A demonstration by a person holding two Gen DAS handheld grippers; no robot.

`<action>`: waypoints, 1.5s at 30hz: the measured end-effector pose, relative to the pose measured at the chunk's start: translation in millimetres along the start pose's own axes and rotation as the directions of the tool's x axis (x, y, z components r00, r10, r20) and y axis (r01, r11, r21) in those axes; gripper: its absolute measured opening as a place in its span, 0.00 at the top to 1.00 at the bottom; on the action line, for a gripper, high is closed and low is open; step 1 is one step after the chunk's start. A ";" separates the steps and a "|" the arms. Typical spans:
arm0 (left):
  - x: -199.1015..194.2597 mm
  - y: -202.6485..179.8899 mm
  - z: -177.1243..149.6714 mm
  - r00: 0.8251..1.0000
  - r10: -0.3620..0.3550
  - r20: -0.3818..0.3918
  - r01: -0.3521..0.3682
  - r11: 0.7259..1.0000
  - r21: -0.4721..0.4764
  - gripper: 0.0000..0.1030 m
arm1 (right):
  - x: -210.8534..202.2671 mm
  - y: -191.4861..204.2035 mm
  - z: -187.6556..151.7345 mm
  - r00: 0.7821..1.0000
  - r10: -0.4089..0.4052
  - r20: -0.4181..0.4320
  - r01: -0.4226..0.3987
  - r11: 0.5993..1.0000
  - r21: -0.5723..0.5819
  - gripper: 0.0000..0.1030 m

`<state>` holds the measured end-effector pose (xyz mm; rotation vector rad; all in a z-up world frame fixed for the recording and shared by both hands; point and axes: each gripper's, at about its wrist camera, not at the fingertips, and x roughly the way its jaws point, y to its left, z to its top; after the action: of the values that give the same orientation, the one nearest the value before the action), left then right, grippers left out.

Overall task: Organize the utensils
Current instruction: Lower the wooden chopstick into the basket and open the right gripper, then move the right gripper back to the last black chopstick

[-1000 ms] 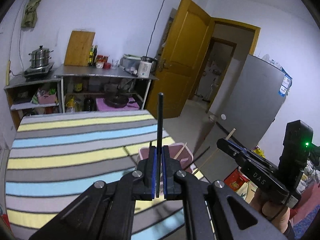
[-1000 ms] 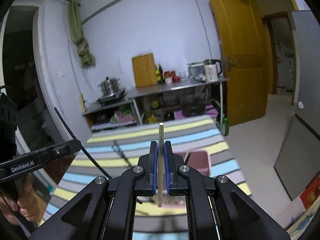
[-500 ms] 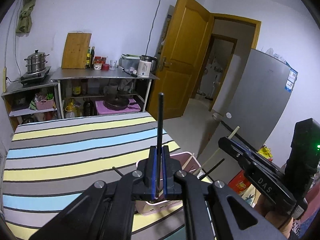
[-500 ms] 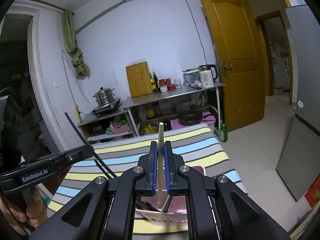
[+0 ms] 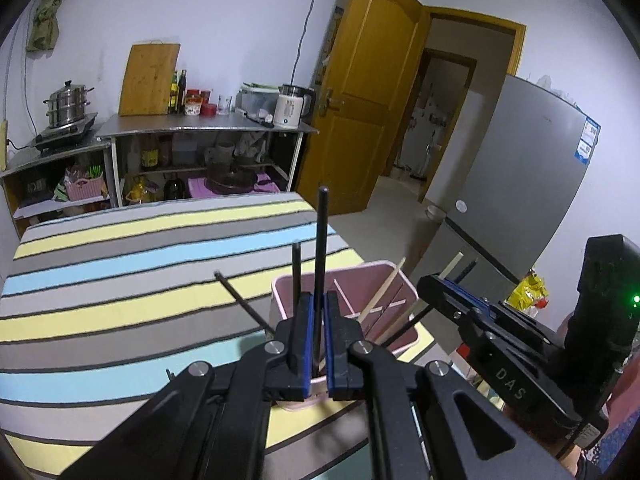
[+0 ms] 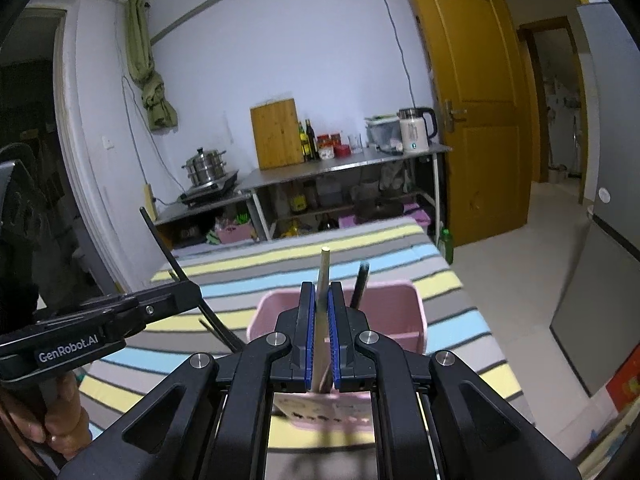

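Observation:
A pink divided utensil basket stands on the striped table near its right edge; it also shows in the right wrist view. My left gripper is shut on a black chopstick, held upright over the basket's near left corner. My right gripper is shut on a light wooden chopstick, upright above the basket. The right gripper also shows in the left wrist view. Several black and wooden chopsticks stand in the basket. One black chopstick lies on the table left of the basket.
The striped tablecloth covers the table. Behind it stand metal shelves with pots, bottles and a kettle. A yellow door and a grey fridge are on the right. The table edge runs just right of the basket.
Both grippers have moved closer to the pink basket and lower, each holding its chopstick. The basket looks larger and sits right under the fingers in both views.

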<state>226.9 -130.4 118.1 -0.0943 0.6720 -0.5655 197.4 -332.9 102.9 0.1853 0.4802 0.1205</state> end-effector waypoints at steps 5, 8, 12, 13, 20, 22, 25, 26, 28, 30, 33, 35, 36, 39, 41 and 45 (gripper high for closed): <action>10.3 0.2 -10.3 0.999 0.004 -0.043 -0.005 1.000 -0.002 0.94 | 6.9 -1.9 -11.7 0.999 0.010 -0.039 -0.010 1.000 -0.006 0.93; 9.4 -0.8 -10.8 0.999 0.002 -0.052 -0.003 1.000 -0.007 0.94 | 7.6 -1.9 -12.2 0.998 0.013 -0.069 -0.014 1.000 -0.009 0.93; -6.4 -4.6 -8.9 1.000 -0.009 -0.016 0.009 1.000 0.008 0.94 | -6.1 -1.4 -8.9 0.999 0.007 -0.043 -0.008 1.000 -0.020 0.85; -11.1 -5.2 -8.8 1.000 -0.012 -0.007 0.012 1.000 0.013 0.94 | -9.4 -0.6 -8.5 0.999 0.009 -0.037 -0.010 1.000 -0.018 0.84; -42.8 -6.8 -12.5 0.999 -0.005 0.048 0.005 1.000 0.015 0.94 | -35.5 5.9 -7.4 1.000 0.004 -0.007 -0.005 1.000 -0.026 0.81; -50.4 -4.9 -15.5 0.998 0.000 0.061 -0.001 1.000 0.009 0.94 | -42.3 9.9 -8.5 1.000 0.007 -0.001 -0.007 0.999 -0.032 0.81; -61.9 -0.7 -21.8 0.997 0.010 0.076 -0.010 1.000 -0.002 0.94 | -52.6 16.8 -12.5 1.000 0.014 0.006 -0.014 0.999 -0.039 0.81; -66.4 0.6 -25.0 0.997 0.015 0.081 -0.015 1.000 -0.005 0.94 | -55.7 19.5 -14.4 1.000 0.018 0.008 -0.018 0.999 -0.043 0.80; -72.5 2.6 -31.1 0.996 0.028 0.090 -0.027 1.000 -0.011 0.94 | -62.4 25.4 -20.0 1.000 0.022 0.009 -0.022 0.998 -0.057 0.80; -78.4 5.6 -38.2 0.995 0.040 0.095 -0.038 0.999 -0.017 0.94 | -66.2 32.0 -24.9 1.000 0.022 0.006 -0.021 0.997 -0.076 0.80; -84.8 11.1 -49.8 0.994 0.055 0.097 -0.053 0.998 -0.028 0.94 | -69.7 40.4 -34.5 1.000 0.029 -0.008 -0.030 0.995 -0.098 0.80; -87.2 14.9 -56.1 0.993 0.070 0.094 -0.067 0.997 -0.033 0.94 | -71.2 45.1 -39.5 0.999 0.039 -0.016 -0.040 0.994 -0.106 0.80; -88.5 16.2 -59.9 0.993 0.076 0.093 -0.073 0.997 -0.035 0.94 | -71.9 47.4 -42.6 0.999 0.043 -0.020 -0.045 0.993 -0.111 0.80; -91.4 20.6 -71.4 0.992 0.094 0.089 -0.090 0.995 -0.043 0.94 | -72.3 53.7 -50.6 0.998 0.052 -0.033 -0.055 0.992 -0.116 0.80; -91.9 22.8 -78.9 0.991 0.105 0.082 -0.101 0.994 -0.048 0.94 | -72.7 55.3 -56.7 0.997 0.065 -0.045 -0.070 0.991 -0.116 0.80; -91.4 27.1 -91.8 0.991 0.120 0.066 -0.116 0.992 -0.055 0.94 | -70.1 60.0 -68.8 0.995 0.075 -0.070 -0.083 0.990 -0.118 0.80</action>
<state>124.9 -50.7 90.4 -0.1206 0.6201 -0.4297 99.1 -275.2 86.6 0.0814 0.5295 0.2331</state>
